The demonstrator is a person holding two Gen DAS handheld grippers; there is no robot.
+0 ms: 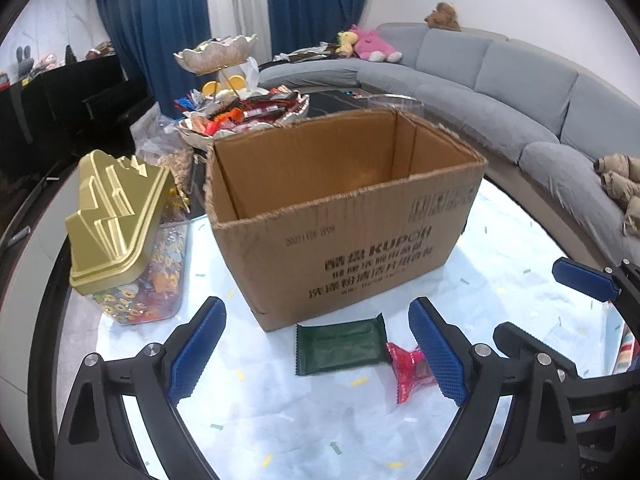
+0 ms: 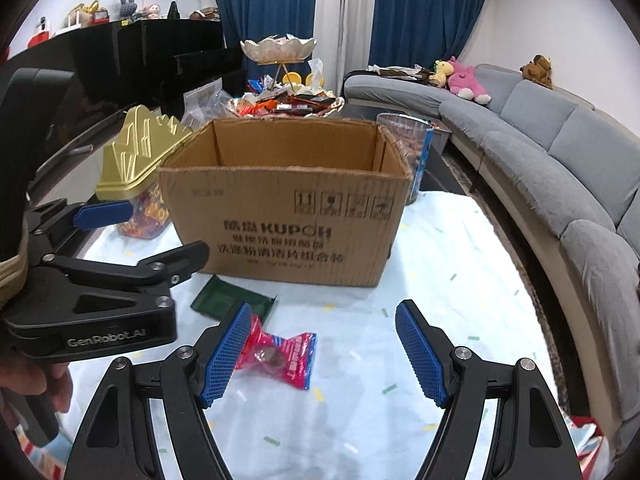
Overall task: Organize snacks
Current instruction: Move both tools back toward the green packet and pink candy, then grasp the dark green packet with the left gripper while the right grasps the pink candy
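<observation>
A dark green snack packet [image 1: 340,346] lies flat on the pale table cover in front of an open cardboard box [image 1: 340,240]. My left gripper [image 1: 320,354] hangs over it, open, with the packet between its blue pads and untouched. A pink wrapped candy [image 1: 410,364] lies just right of the packet, against the left gripper's right finger. In the right wrist view the same pink candy [image 2: 280,354] sits beside the left finger of my right gripper [image 2: 324,356], which is open and holds nothing. The green packet [image 2: 232,300] and the box [image 2: 288,220] lie beyond it.
A clear jar with a gold lid [image 1: 124,240] stands left of the box. Behind the box are a tiered dish of snacks [image 1: 240,116] and a clear tub [image 2: 408,148]. A grey sofa [image 1: 520,92] curves along the right. A hand [image 2: 36,384] holds the left gripper.
</observation>
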